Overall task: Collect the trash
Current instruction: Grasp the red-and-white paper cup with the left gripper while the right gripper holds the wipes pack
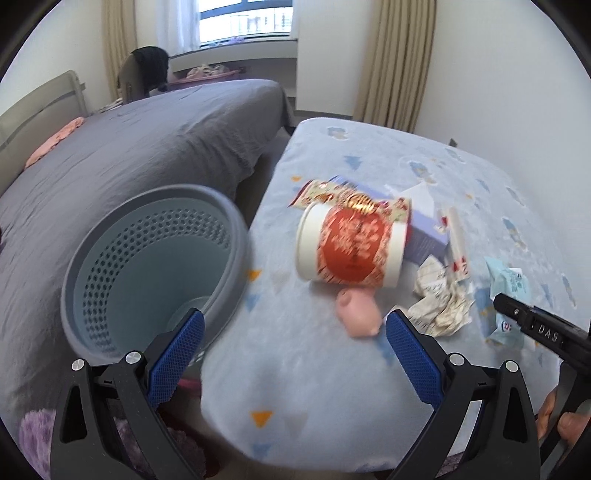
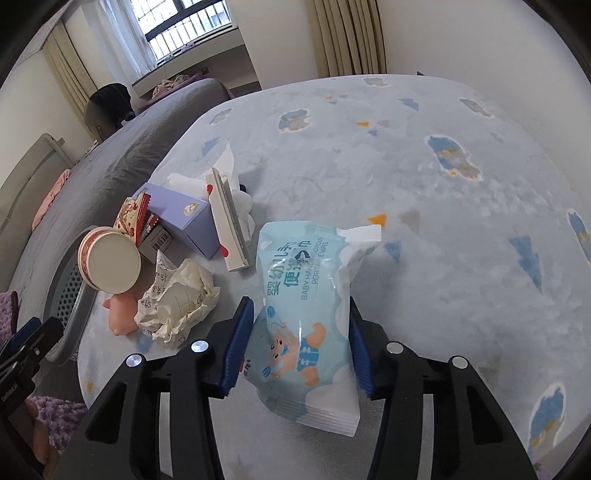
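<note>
Trash lies on a small bed with a pale blue patterned cover (image 1: pixel 332 376): a red-and-white paper cup (image 1: pixel 351 245) on its side, a pink rubber toy (image 1: pixel 360 312), crumpled paper (image 1: pixel 441 302), a purple box (image 2: pixel 179 218) and a flat white box (image 2: pixel 227 218). A grey-blue perforated bin (image 1: pixel 147 266) stands beside the bed. My left gripper (image 1: pixel 295 354) is open and empty, hovering short of the cup and the bin. My right gripper (image 2: pixel 301 347) is shut on a pale blue baby wipes pack (image 2: pixel 306 314), which also shows in the left wrist view (image 1: pixel 511 284).
A large bed with a grey sheet (image 1: pixel 129 155) lies left of the bin, with a narrow gap between the two beds. A window (image 1: pixel 243 18), curtains (image 1: pixel 399 62) and a chair (image 1: pixel 142 74) are at the back. Purple fluffy fabric (image 1: pixel 33 439) is at the lower left.
</note>
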